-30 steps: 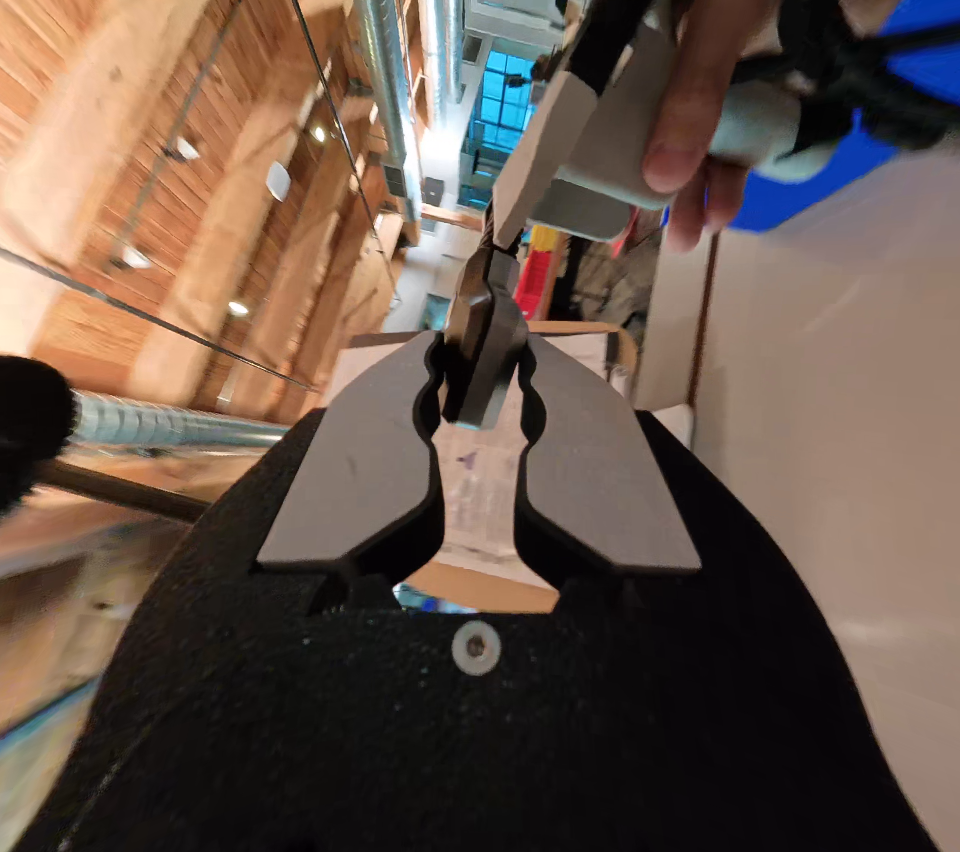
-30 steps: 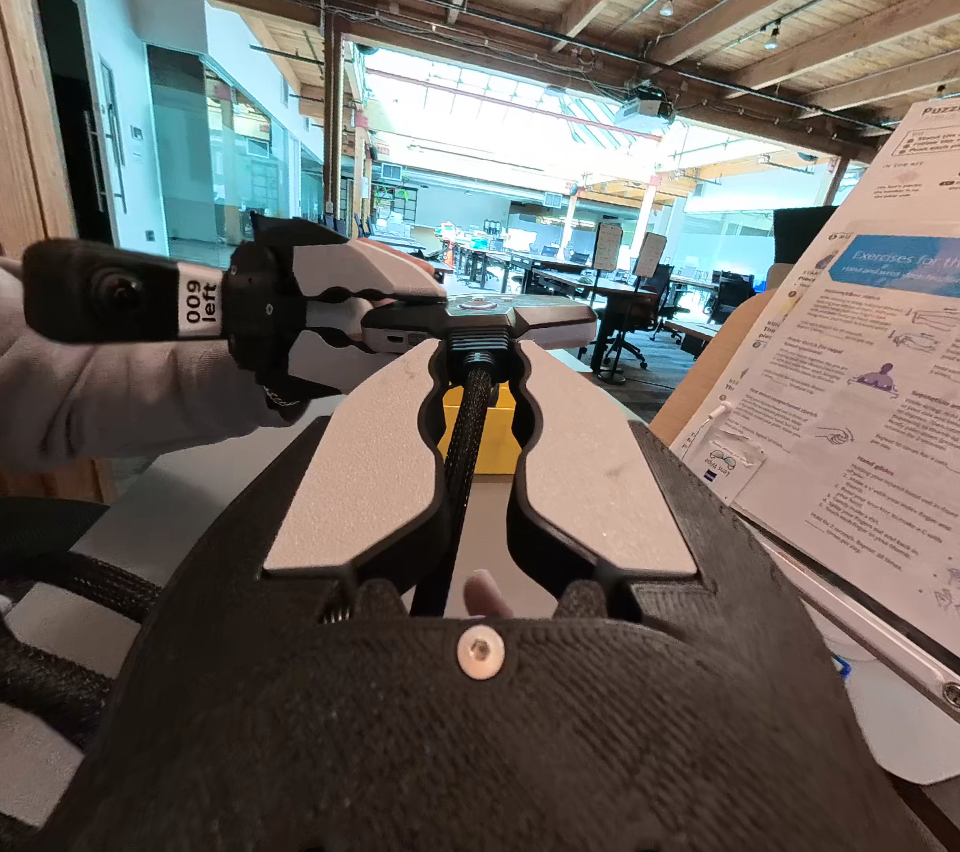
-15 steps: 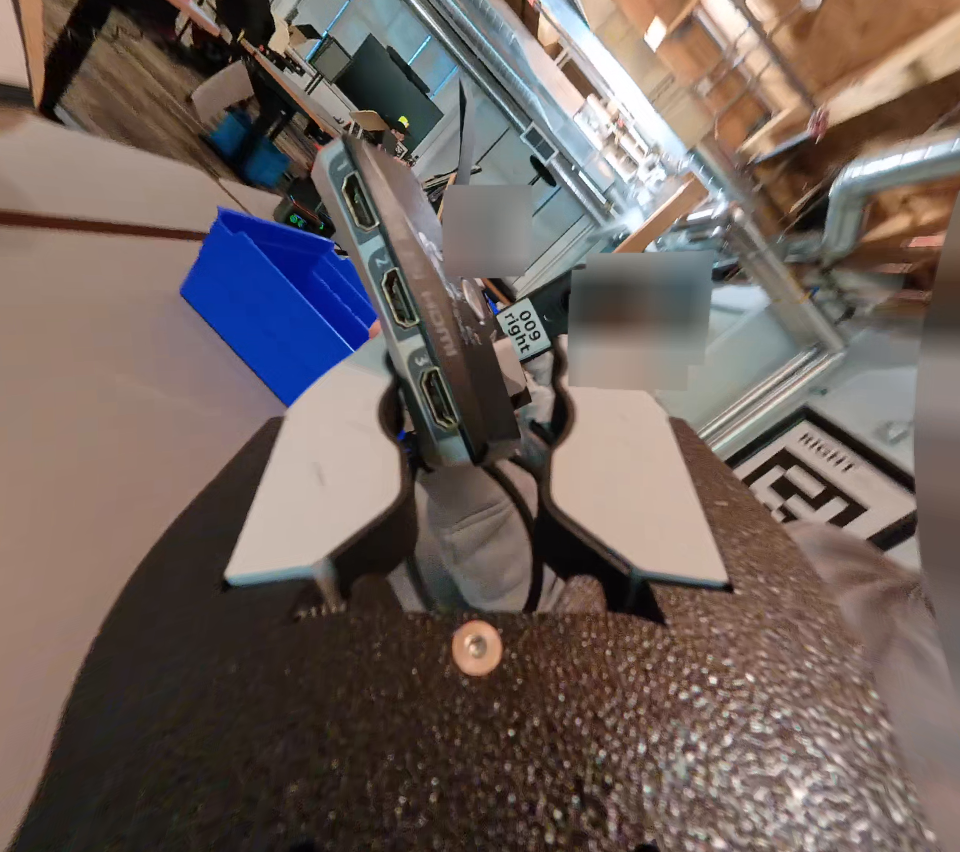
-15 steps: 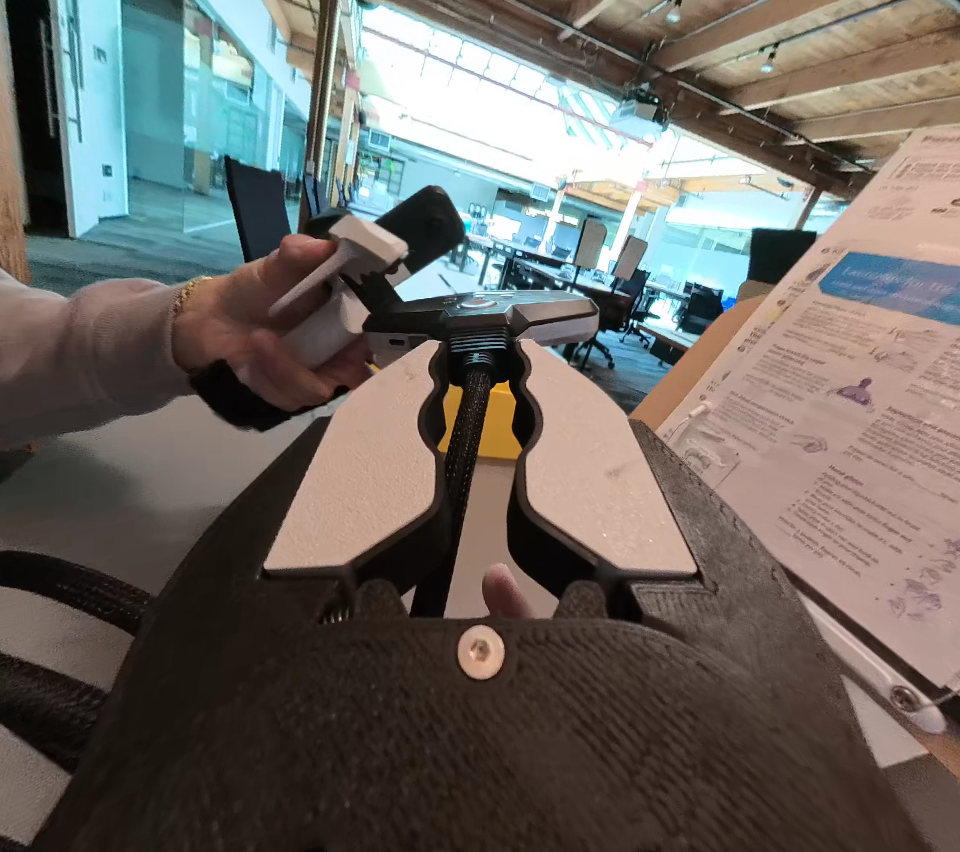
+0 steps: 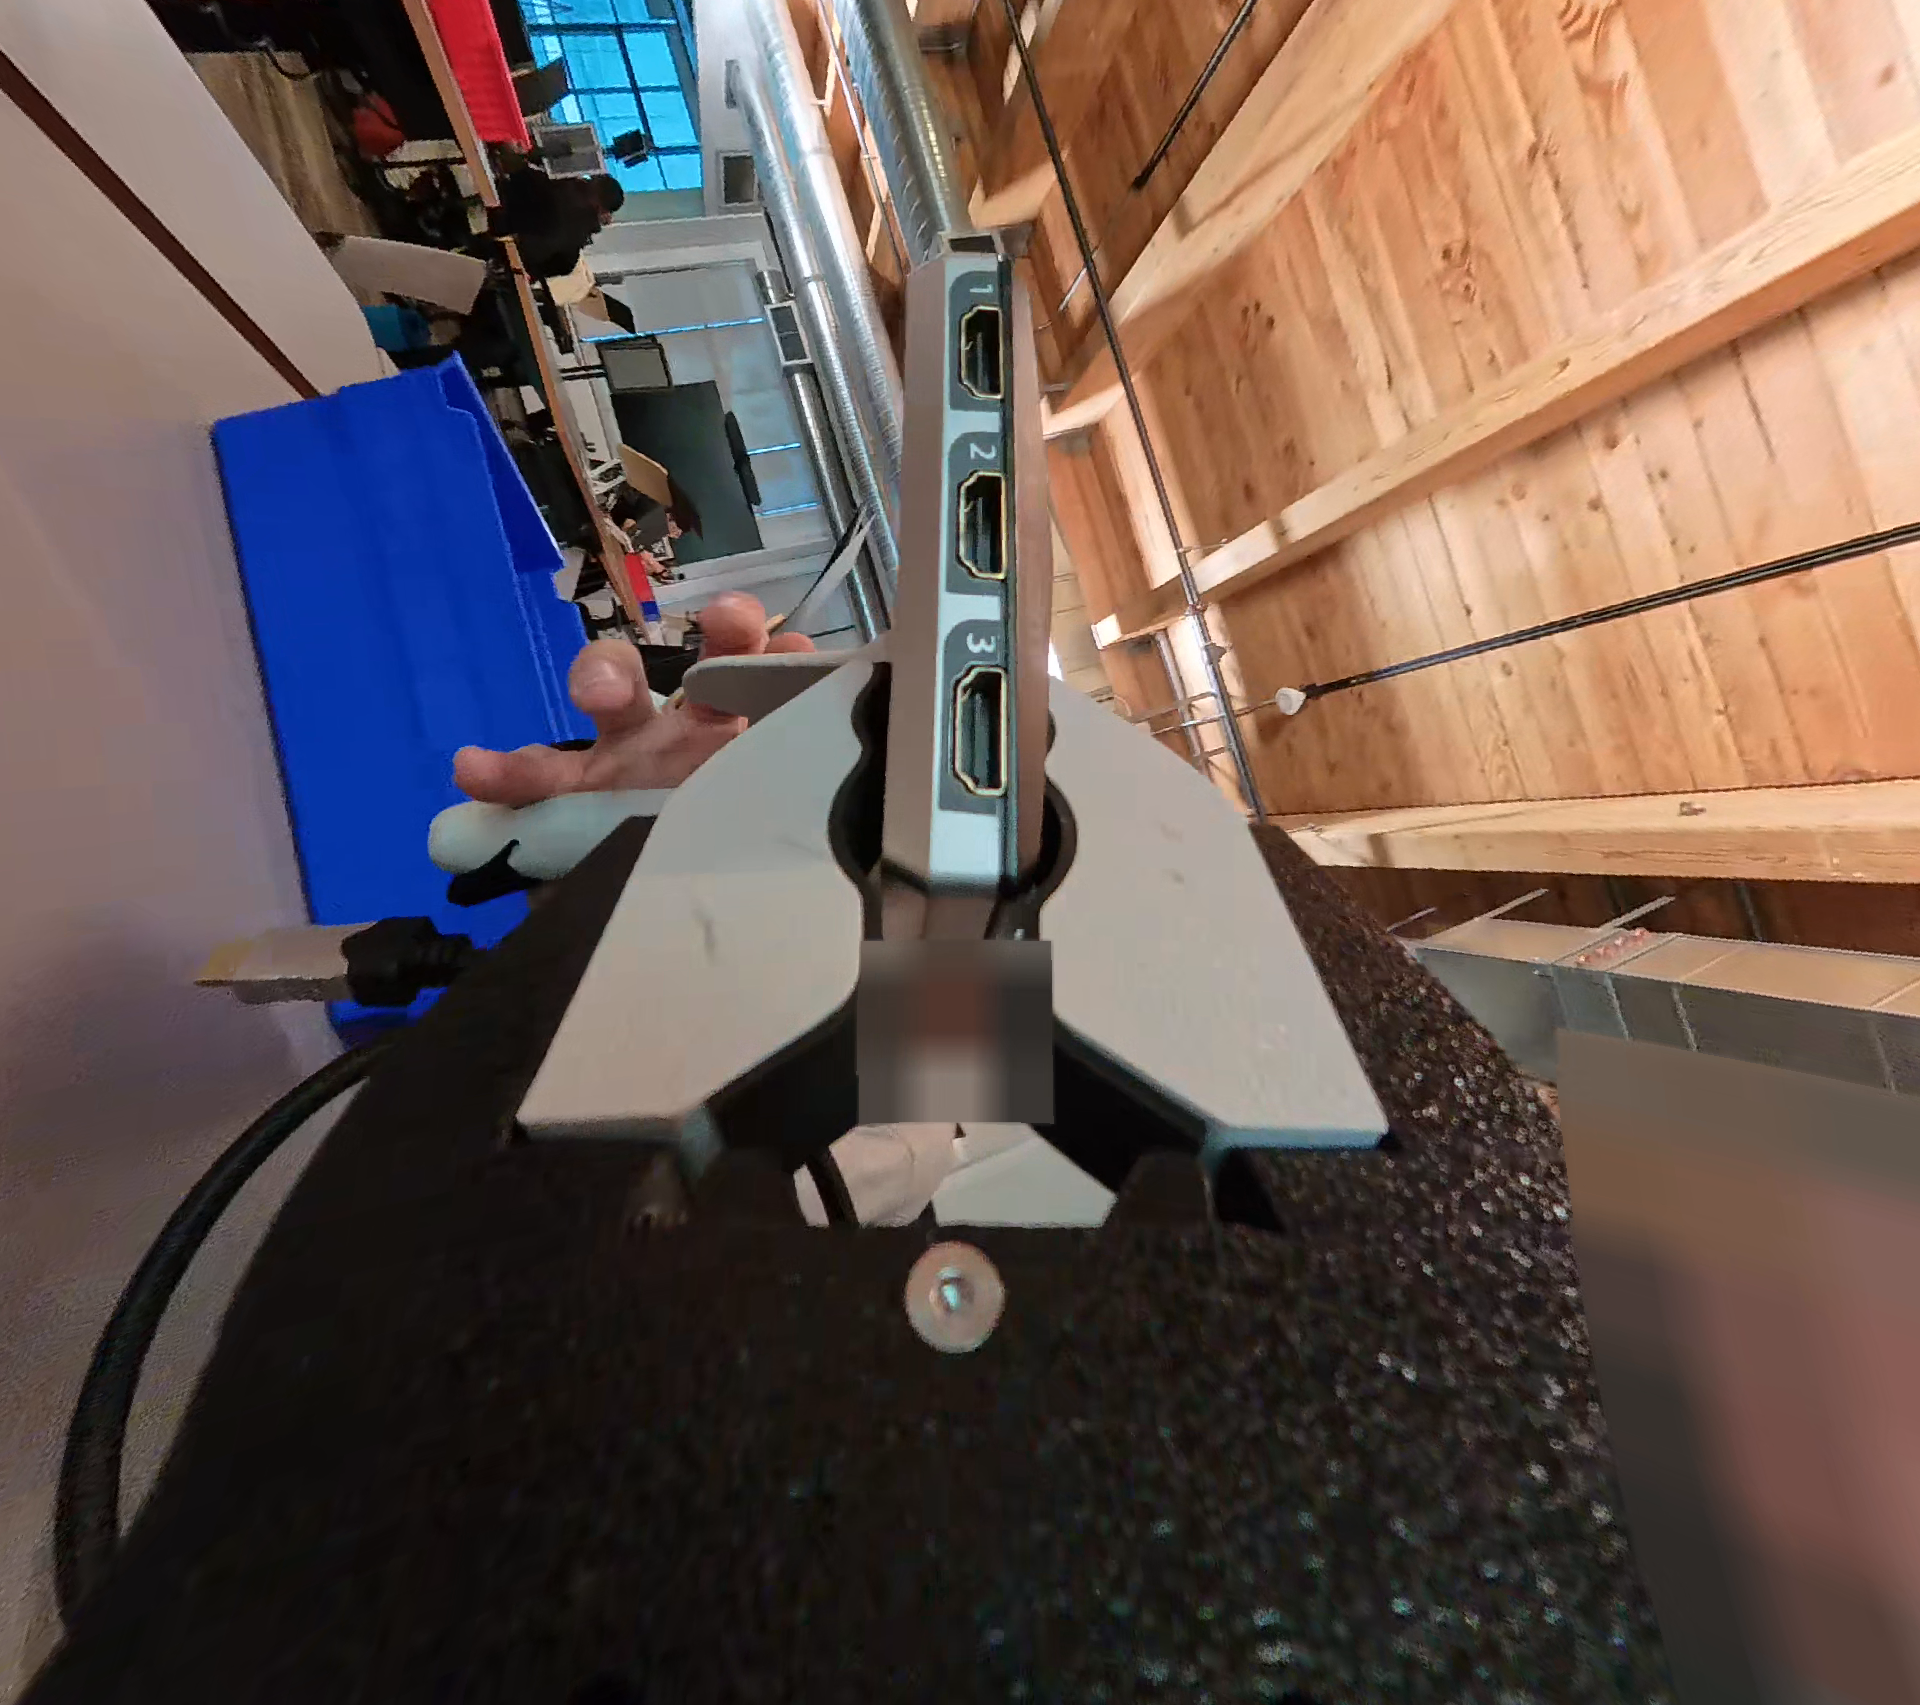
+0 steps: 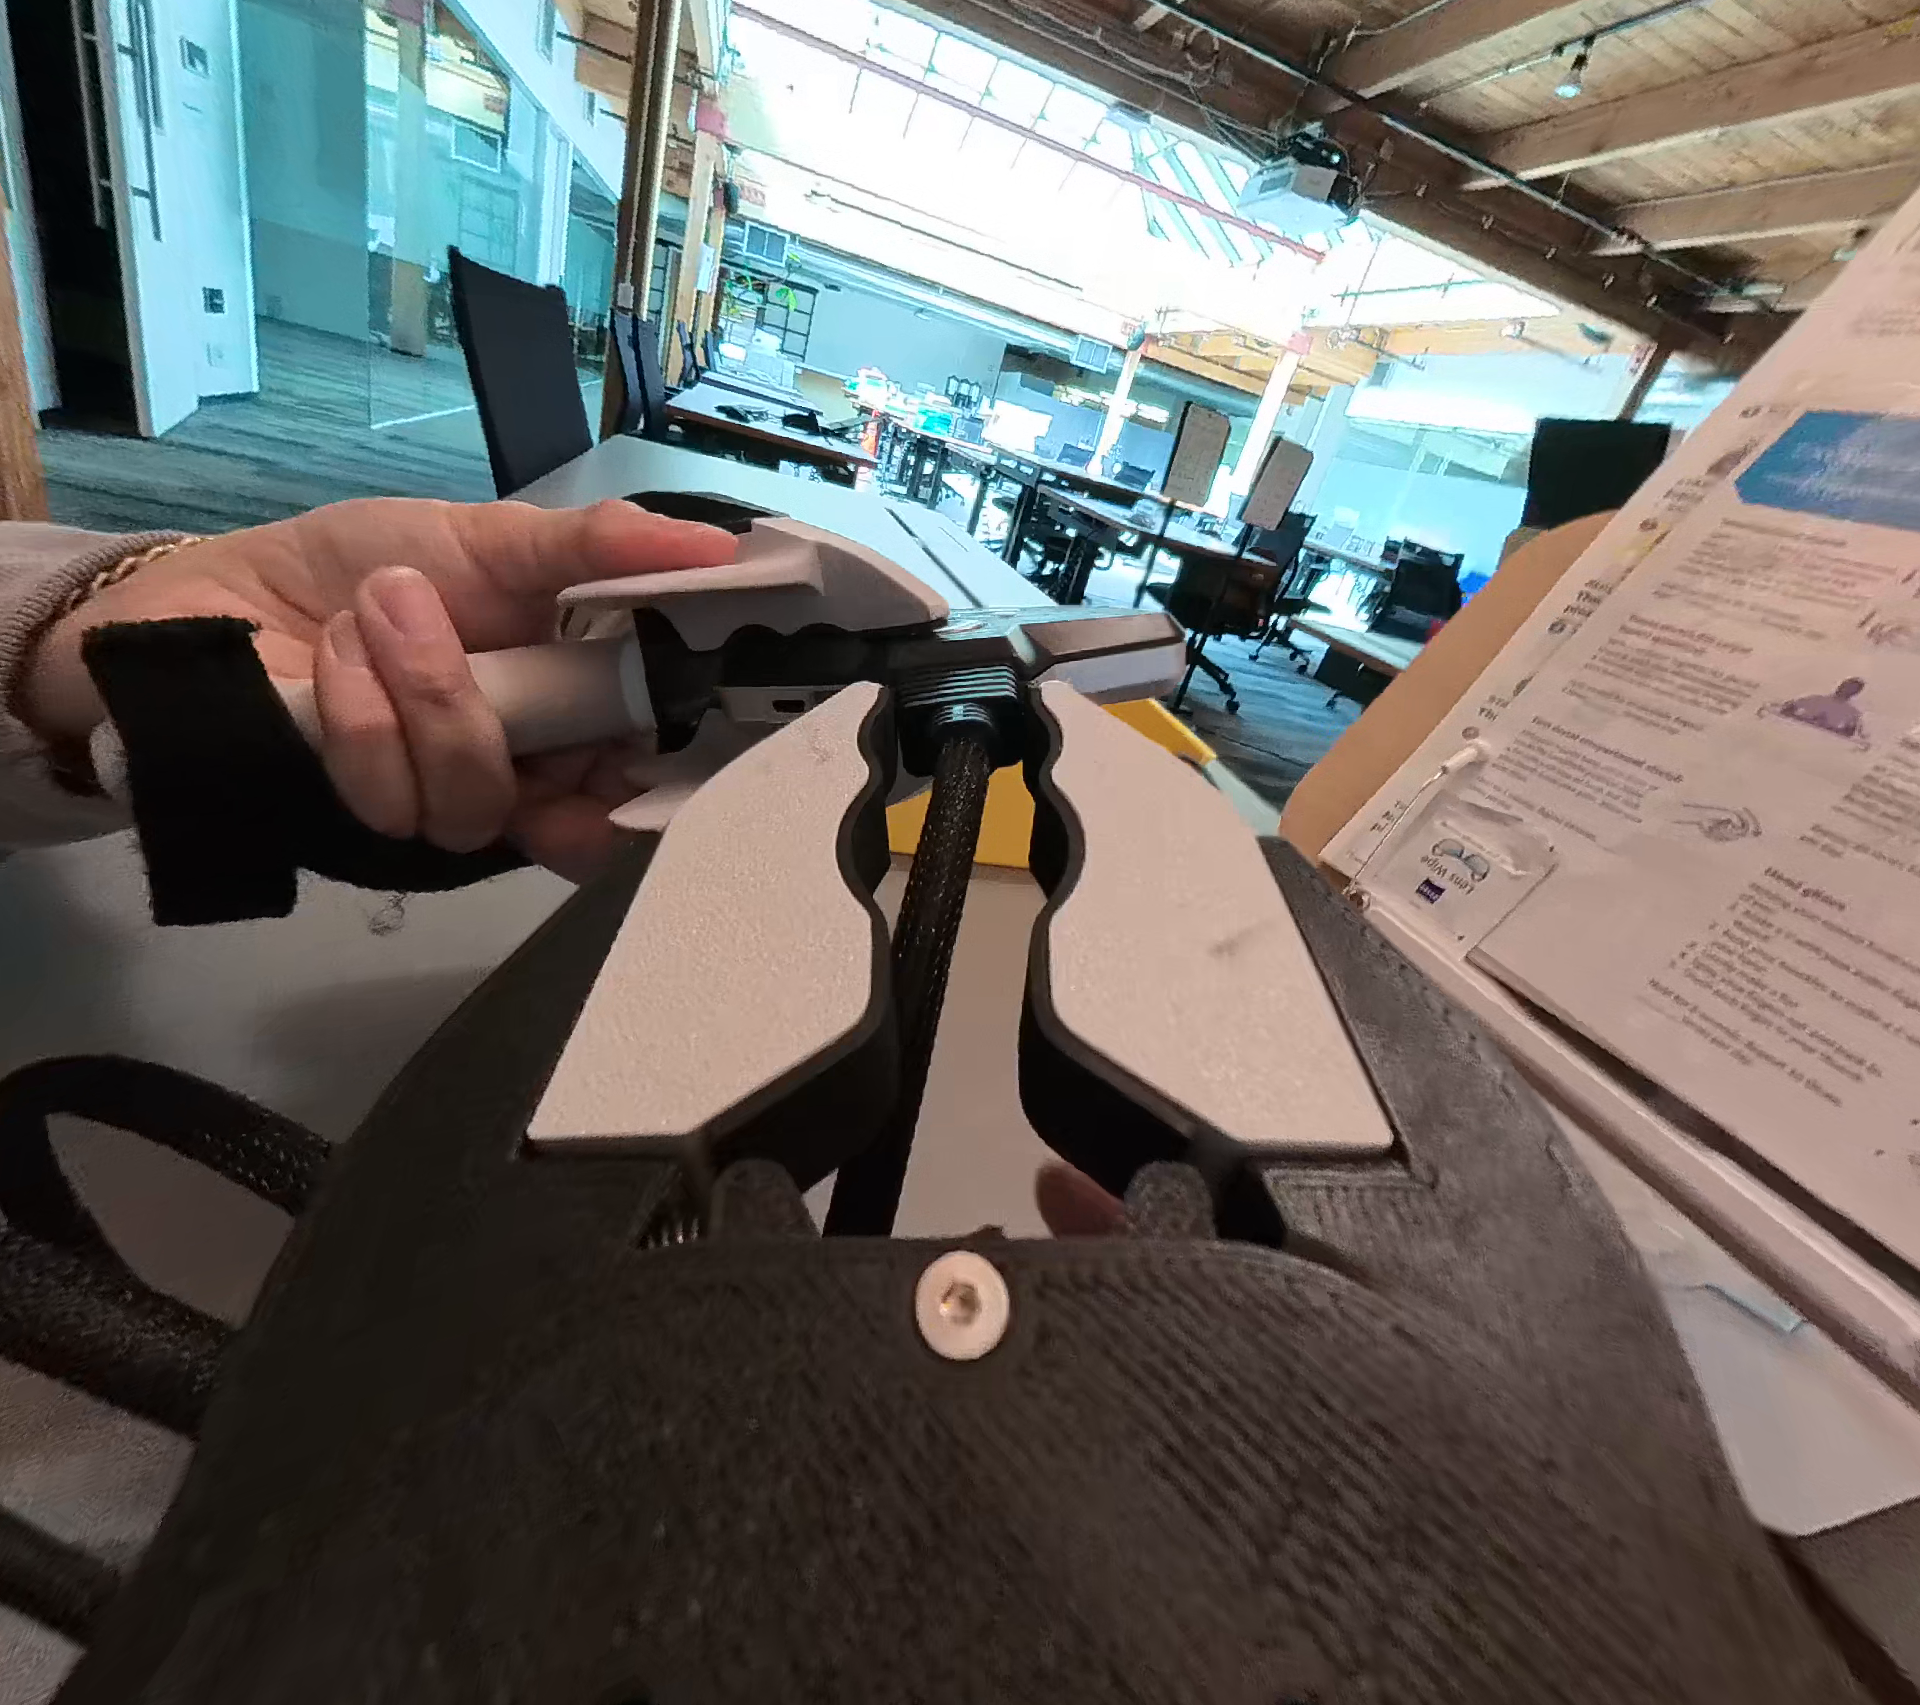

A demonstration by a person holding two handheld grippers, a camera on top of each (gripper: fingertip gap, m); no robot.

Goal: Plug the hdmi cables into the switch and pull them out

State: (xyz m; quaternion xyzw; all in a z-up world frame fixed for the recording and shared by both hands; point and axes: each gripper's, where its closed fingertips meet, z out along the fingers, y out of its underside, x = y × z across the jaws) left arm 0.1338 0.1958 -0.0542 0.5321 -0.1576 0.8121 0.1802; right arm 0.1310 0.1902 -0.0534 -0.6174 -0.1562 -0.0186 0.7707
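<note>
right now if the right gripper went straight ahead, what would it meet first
The switch: its dark body lies crosswise right at the right gripper tips, which clamp its braided cable. Practically touching, it seems.

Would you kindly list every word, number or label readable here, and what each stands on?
I won't quote writing; its bearers are:
Grey slim HDMI switch: a small mark beside each port.
White laminated sheet: printed lines, partly blurred.
Small white sachet: a tiny label.
</note>
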